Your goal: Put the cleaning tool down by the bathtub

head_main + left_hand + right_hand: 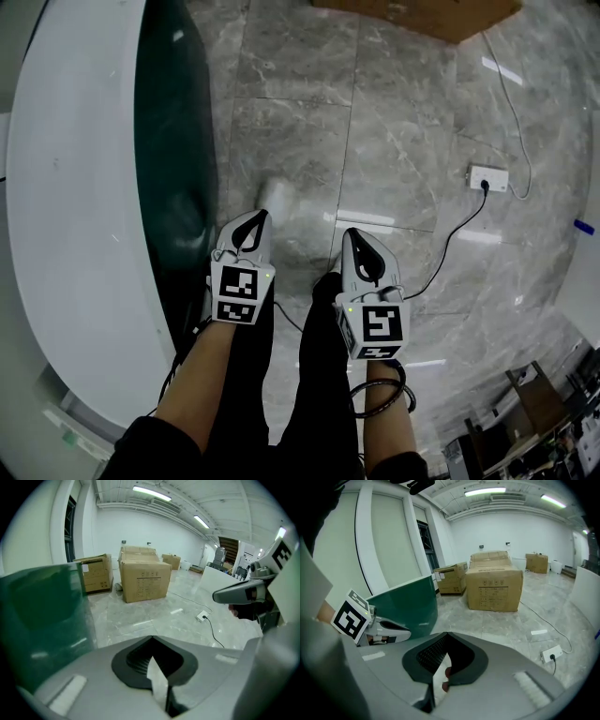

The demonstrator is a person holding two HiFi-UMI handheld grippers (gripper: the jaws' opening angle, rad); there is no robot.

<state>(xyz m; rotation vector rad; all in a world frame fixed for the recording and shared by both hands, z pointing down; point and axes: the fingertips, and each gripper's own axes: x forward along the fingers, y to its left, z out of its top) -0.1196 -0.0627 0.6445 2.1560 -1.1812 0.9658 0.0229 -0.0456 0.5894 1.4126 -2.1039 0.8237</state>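
Grey marble floor across the head view. Left gripper and right gripper side by side above black-trousered legs, each in a hand, both pointing forward, jaws pressed together with nothing between them. Left of the left jaws, tub with white rim and dark green side. Just ahead of the left jaw tips, close to that green side, pale shape on the floor, too blurred to tell whether tool or reflection. Ahead and right of the right jaws, well apart, white power strip with a black cable trailing back towards the legs. Far ahead, edge of a brown box.

Left gripper view: jaw tips meeting at a point, shut and empty. Green tub side close on the left of the jaws. Stacked cardboard boxes far ahead, power strip ahead to the right. Right gripper level with the jaws at the right edge, also closed.

Right gripper view: jaw tips touching, gripping nothing. Left of the jaws, left gripper with its marker cube, and beyond it the green tub side. Boxes straight ahead, power strip on the floor to the right.
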